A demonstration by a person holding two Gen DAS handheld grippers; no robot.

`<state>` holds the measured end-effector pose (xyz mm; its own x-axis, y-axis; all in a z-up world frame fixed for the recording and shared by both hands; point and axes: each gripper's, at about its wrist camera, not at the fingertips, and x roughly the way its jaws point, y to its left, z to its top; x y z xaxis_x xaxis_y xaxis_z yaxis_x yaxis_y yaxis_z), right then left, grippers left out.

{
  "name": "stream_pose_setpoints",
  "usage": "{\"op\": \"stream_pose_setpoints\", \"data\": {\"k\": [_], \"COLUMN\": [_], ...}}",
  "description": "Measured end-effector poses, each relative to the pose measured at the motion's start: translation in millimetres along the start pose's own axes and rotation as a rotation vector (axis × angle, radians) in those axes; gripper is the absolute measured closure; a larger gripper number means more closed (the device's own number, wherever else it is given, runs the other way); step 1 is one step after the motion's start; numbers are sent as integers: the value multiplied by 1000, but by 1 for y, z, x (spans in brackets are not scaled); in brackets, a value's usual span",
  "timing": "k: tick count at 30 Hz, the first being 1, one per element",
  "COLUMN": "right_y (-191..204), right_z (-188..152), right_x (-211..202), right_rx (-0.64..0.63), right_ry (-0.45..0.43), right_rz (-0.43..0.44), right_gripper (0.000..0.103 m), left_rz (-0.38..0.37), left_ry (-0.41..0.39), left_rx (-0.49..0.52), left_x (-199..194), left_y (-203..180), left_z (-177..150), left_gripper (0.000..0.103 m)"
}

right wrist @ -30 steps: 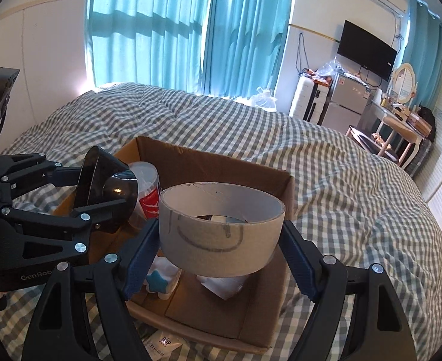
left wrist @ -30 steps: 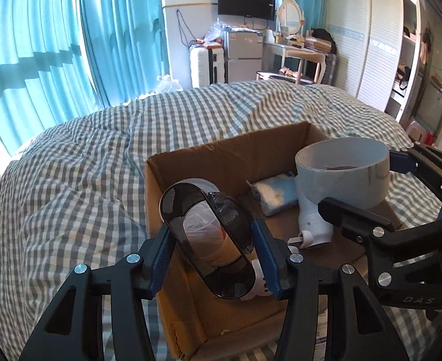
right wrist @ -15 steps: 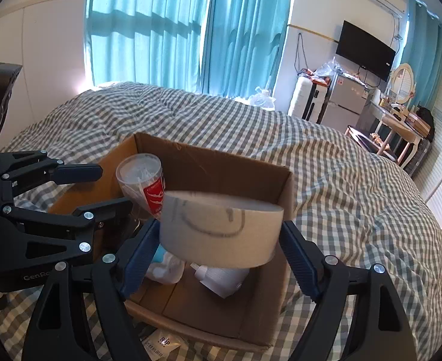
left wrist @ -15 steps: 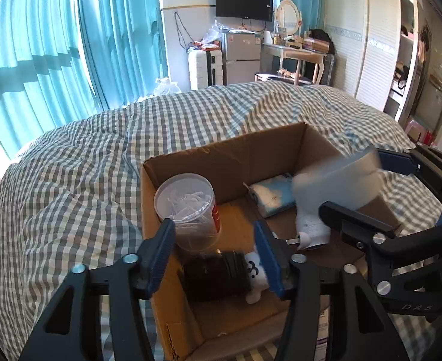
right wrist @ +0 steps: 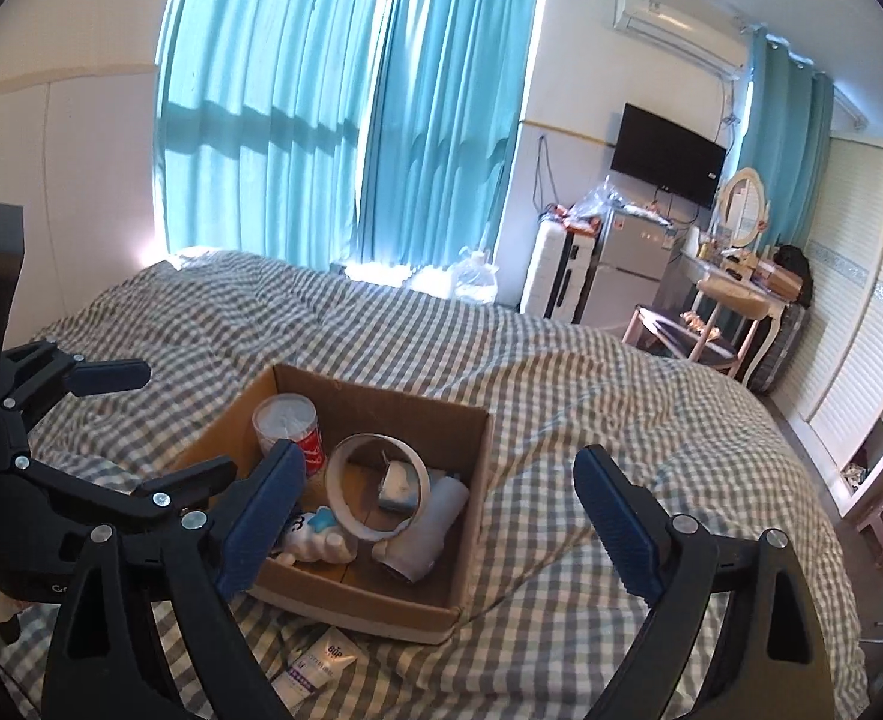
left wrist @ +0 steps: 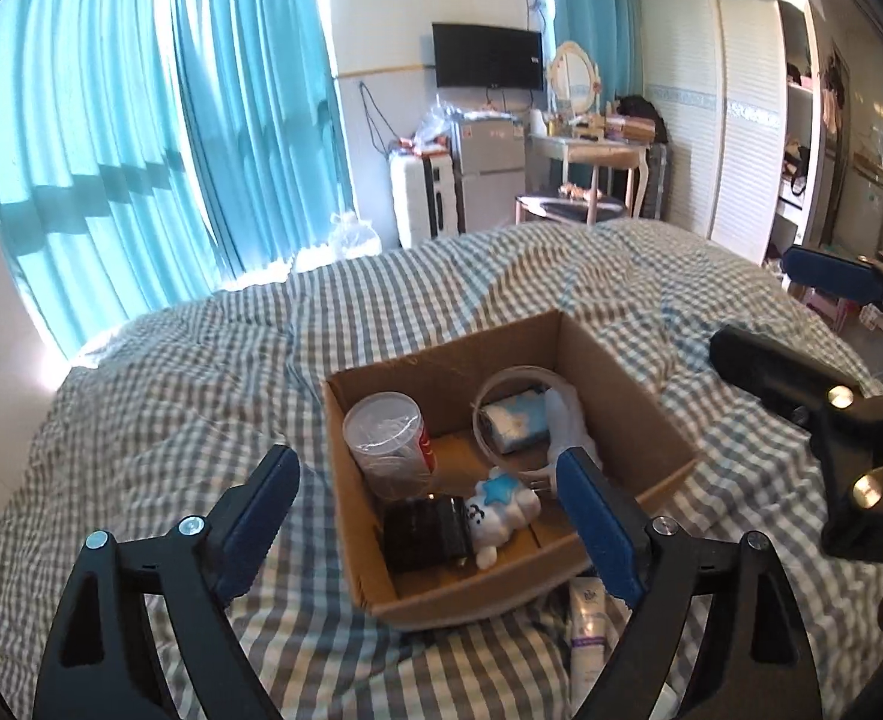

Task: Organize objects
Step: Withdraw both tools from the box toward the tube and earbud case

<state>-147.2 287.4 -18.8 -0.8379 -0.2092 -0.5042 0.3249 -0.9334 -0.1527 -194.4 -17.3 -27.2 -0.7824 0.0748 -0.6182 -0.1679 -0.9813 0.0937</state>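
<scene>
A cardboard box [left wrist: 627, 426] sits on the checked bed; it also shows in the right wrist view [right wrist: 471, 516]. Inside lie a clear cup with a red label [left wrist: 388, 441], a black cylinder [left wrist: 423, 533], a white plush toy with a blue star [left wrist: 501, 507], a wide tape ring [left wrist: 501, 414] around a blue packet [left wrist: 516, 429], and a white bottle [right wrist: 426, 543]. My left gripper [left wrist: 435, 516] is open and empty above the box's near edge. My right gripper [right wrist: 441, 516] is open and empty above the box.
A white tube with a purple label [left wrist: 588, 630] lies on the checked duvet [left wrist: 201, 396] in front of the box; it also shows in the right wrist view [right wrist: 315, 669]. Blue curtains, a suitcase, a fridge, a dressing table and wardrobes stand beyond the bed.
My left gripper let the black cylinder drop into the box and my right gripper let go of the tape ring. Both opened wide and pulled up and back.
</scene>
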Motion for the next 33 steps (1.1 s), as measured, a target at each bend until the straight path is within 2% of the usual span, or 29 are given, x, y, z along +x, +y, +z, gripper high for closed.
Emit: {"op": "stream_pose_setpoints", "data": {"k": [1, 8, 16, 25, 33], "right_y": [-1, -1, 4, 21, 36], "right_z": [1, -7, -34, -78, -126], "right_x": [-11, -73, -108, -98, -54], "right_rx": [1, -7, 3, -27, -46], "right_ry": [-10, -54, -44, 40, 195], "right_rz": [-3, -15, -3, 3, 42], "right_gripper": [12, 11, 11, 11, 12], "left_rz": [4, 23, 42, 84, 89], "left_ry": [-11, -66, -58, 12, 106], "left_rx": [-9, -40, -52, -81, -54], "left_x": [-9, -63, -87, -80, -52], "left_y": [-1, 2, -7, -8, -22], "left_z": [0, -15, -44, -89, -123], "left_gripper": [5, 3, 3, 3, 3]}}
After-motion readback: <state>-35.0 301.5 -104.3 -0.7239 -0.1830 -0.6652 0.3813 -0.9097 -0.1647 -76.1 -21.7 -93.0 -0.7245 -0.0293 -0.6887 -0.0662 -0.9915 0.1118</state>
